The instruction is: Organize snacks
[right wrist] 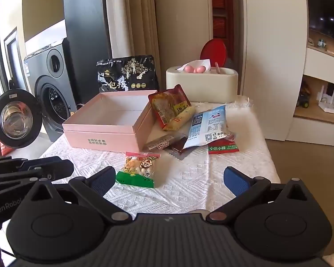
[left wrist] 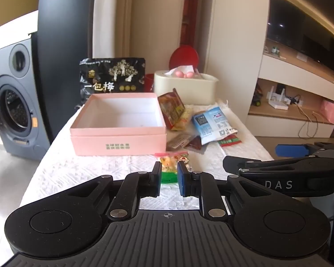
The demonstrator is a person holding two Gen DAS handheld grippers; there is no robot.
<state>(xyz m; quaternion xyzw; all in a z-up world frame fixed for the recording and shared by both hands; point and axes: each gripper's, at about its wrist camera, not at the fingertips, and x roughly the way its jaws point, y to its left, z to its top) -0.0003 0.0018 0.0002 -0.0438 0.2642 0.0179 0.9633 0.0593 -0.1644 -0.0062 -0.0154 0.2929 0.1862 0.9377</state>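
On the table (right wrist: 189,189), at twelve o'clock of the nearly closed, empty left hand-held gripper (left wrist: 169,173), a small snack packet (right wrist: 139,170) was seen; the right hand-held gripper (right wrist: 169,180) was spread wide, empty.

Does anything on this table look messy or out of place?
Yes: the pink box sits empty while snack packets lie heaped beside it, a red packet tilted against its side and a blue-white packet overlapping others. One small packet lies apart, nearer the front.
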